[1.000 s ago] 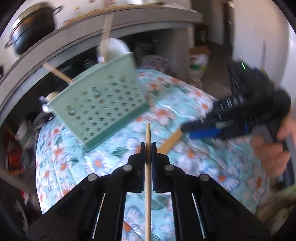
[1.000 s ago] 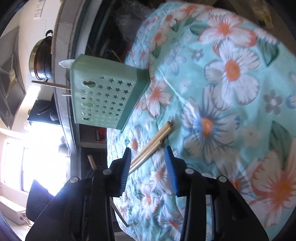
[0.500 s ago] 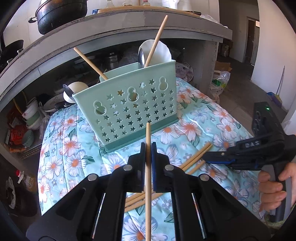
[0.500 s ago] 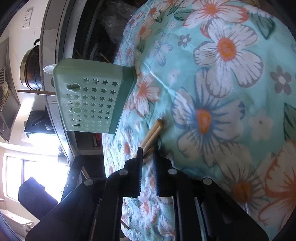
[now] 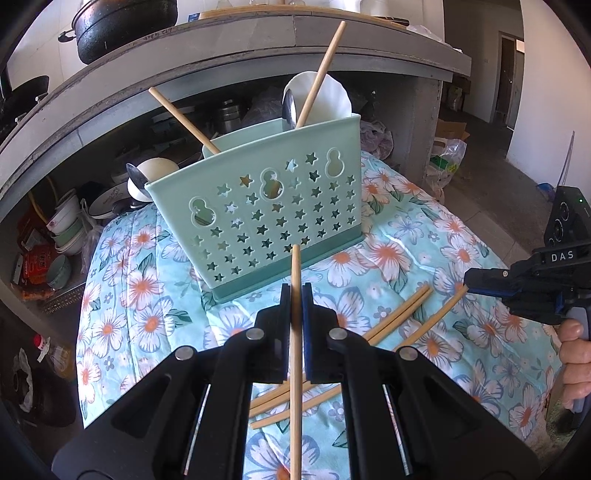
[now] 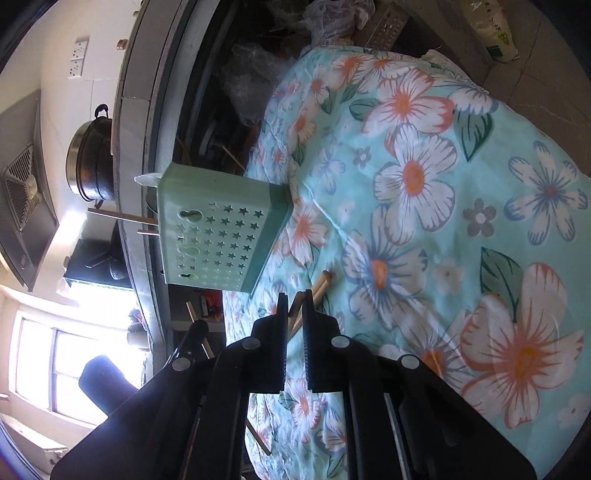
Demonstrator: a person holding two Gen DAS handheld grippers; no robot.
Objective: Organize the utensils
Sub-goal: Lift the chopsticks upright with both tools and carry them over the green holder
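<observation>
Leftmost, under a grey concrete counter (image 5: 258, 55) bearing a black pot (image 5: 122, 26), a shelf of bowls (image 5: 66, 225) flanks the flowered cloth (image 5: 424, 236), where the green caddy (image 5: 266, 214) stands, the left gripper (image 5: 295, 291) clamps one chopstick (image 5: 294, 369), and the right gripper (image 6: 294, 302) is closing on another chopstick (image 5: 432, 325).

Bright daylight; window (image 6: 70, 354) glare; sharp focus; fisheye-bent edges.
</observation>
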